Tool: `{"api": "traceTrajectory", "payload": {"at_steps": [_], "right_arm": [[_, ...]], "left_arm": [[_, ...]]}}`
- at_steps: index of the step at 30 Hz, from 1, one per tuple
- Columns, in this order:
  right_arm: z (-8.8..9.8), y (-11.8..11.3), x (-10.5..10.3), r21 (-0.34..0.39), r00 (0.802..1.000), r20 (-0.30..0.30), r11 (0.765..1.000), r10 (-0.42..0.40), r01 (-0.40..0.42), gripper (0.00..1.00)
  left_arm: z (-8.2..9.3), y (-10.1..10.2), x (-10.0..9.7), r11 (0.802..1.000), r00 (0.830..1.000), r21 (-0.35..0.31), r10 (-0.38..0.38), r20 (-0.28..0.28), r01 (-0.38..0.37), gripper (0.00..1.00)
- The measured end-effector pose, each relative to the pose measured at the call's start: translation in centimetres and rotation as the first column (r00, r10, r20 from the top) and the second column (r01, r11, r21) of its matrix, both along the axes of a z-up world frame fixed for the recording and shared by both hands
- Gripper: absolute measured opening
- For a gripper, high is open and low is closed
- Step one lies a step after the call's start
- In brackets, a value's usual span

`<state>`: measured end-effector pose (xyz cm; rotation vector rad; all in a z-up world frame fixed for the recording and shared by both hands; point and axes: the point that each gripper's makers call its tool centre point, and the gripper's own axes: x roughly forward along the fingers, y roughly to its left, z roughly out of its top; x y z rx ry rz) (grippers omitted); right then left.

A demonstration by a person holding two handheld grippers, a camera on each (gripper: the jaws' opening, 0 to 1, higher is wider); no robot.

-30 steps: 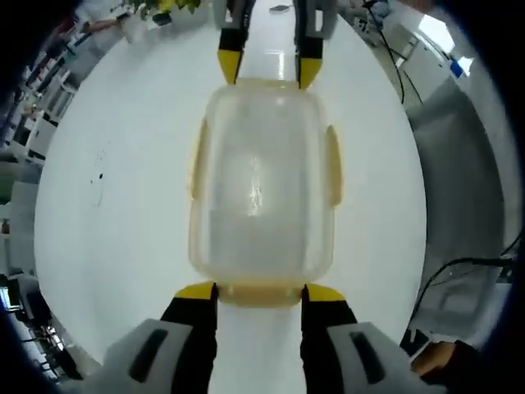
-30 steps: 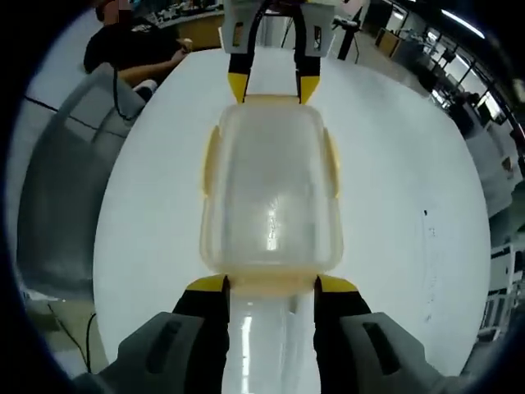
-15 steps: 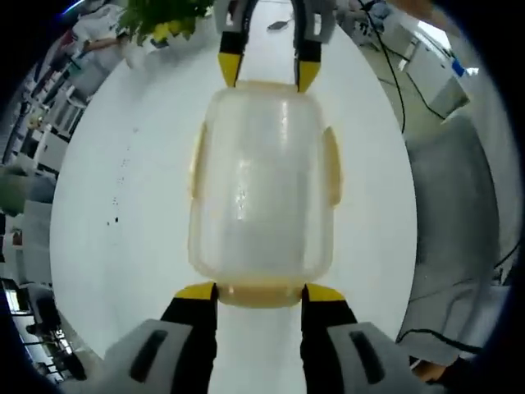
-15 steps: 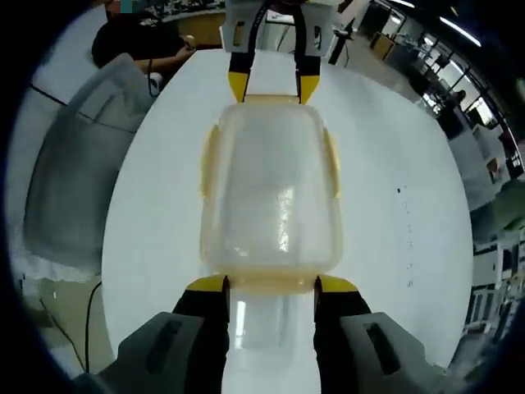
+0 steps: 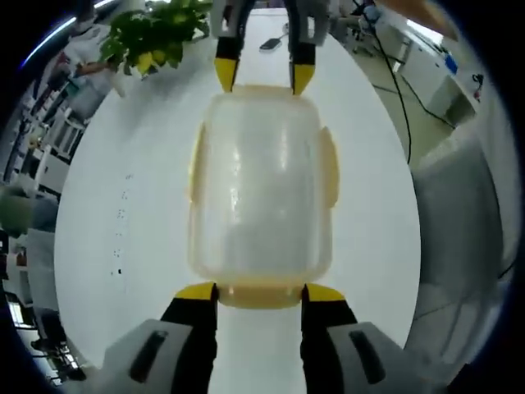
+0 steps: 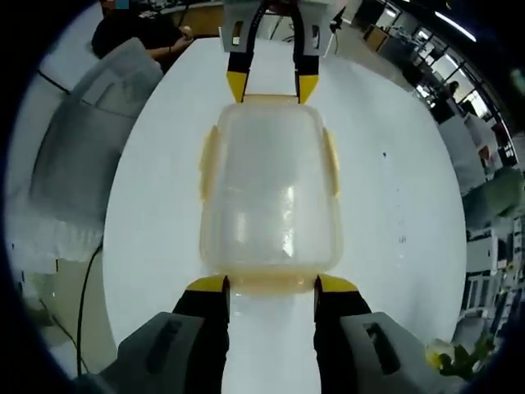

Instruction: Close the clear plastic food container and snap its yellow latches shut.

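We see the clear container [image 5: 261, 197] with its lid on, lengthwise between our two grippers over a white table [image 5: 123, 189]; nothing shows inside; the left gripper [image 5: 259, 289] and right gripper [image 6: 271, 283] each stand spread wide at an end latch.

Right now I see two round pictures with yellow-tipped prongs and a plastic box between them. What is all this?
No robot here: a person holds a two-pronged gripper in each hand, and a camera rides on each one.

In the left gripper view, the left gripper rises from the bottom, and the one at the top is the right gripper. The right gripper view looks from the opposite end.

Between them, on a white table, is a clear plastic food container with its lid on and yellow latches along its edges. Each gripper's yellow tips straddle one end latch. Whether they squeeze it, I cannot tell.

A leafy plant stands at the table's far end.
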<state>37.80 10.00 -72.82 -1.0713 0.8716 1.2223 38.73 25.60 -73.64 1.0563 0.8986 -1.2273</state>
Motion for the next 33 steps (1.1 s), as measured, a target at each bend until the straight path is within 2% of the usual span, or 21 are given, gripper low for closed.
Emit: {"api": "traceTrajectory", "payload": {"at_steps": [7,15,22,27,28,30,31,33], "right_arm": [[-0.6,-2.6,0.0,-0.023,1.0,-0.001,1.0,-0.018,0.018,0.37],[-1.7,-4.4,-0.3,-0.03,0.999,-0.029,0.999,-0.024,0.024,0.37],[-3.6,-4.7,-1.1,-0.042,0.997,-0.073,0.999,-0.032,0.029,0.37],[-4.8,-5.3,-0.9,-0.063,0.994,-0.095,0.997,-0.049,0.043,0.37],[-5.0,-5.3,-1.3,-0.055,0.993,-0.11,0.998,-0.048,0.043,0.37],[-5.3,-5.2,-1.7,-0.045,0.99,-0.131,0.998,-0.044,0.038,0.37],[-5.5,-5.2,-1.7,-0.048,0.99,-0.135,0.998,-0.042,0.036,0.37],[-5.9,-5.5,-1.4,-0.057,0.991,-0.129,0.998,-0.048,0.041,0.37]], "left_arm": [[0.1,-2.6,0.1,1.0,1.0,0.012,-0.011,-0.011,0.011,0.34],[-1.7,-4.5,-0.2,1.0,0.999,0.023,-0.017,-0.032,0.018,0.34],[-3.4,-4.8,-0.7,0.998,0.997,0.059,-0.025,-0.067,0.029,0.34],[-4.0,-5.2,-0.6,0.998,0.997,0.058,-0.035,-0.067,0.039,0.34],[-4.2,-5.1,-1.0,0.997,0.995,0.066,-0.035,-0.089,0.041,0.34],[-4.3,-5.3,-1.3,0.998,0.994,0.054,-0.026,-0.103,0.032,0.34],[-4.2,-5.2,-1.2,0.996,0.994,0.067,-0.044,-0.103,0.051,0.34],[-4.0,-5.5,-0.9,0.998,0.995,0.049,-0.034,-0.098,0.039,0.34]]}}
